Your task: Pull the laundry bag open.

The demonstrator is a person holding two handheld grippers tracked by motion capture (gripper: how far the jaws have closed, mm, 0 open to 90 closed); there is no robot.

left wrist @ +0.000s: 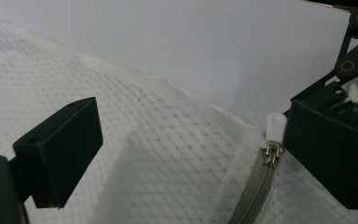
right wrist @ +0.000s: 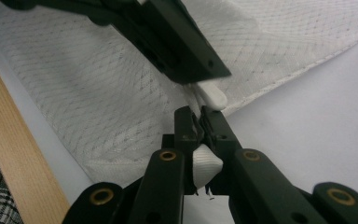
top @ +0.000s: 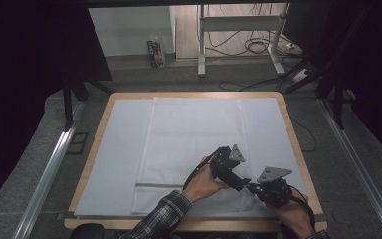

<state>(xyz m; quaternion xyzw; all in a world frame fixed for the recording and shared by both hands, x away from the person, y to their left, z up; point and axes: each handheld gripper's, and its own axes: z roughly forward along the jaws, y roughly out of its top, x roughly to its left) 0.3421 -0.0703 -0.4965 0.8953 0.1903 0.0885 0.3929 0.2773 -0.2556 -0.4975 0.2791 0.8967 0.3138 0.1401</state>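
A white mesh laundry bag (top: 189, 144) with a grey zipper is lying flat on the pale sheet (top: 114, 149) that covers the light wooden table (top: 298, 149), and both grippers are working at its near right corner, close to the table's front edge. The grey zipper band (top: 151, 185) is running across the bag's near end, and in the left gripper view the zipper's metal slider (left wrist: 272, 154) with its white plastic pull tab (left wrist: 276, 127) is sitting right at the corner of the mesh.

The right gripper (right wrist: 200, 116) is clenched on a fold of white fabric at that corner, a bunched bit of it bulging out between the jaws; it appears to be pinning the bag's end so the zipper has something to pull against. The left gripper (left wrist: 186, 149) is standing with its jaws spread wide apart, one on each side of the mesh, holding nothing. The white pull tab is lying just beside its right-hand jaw but is not yet between the pads.

Judging from this, the bracing grip is done and the grasp on the pull tab is what is left, followed by the whole run of the zipper. Whether the zipper is fully closed or open along its length is hard to tell, since the band is small in the high view.
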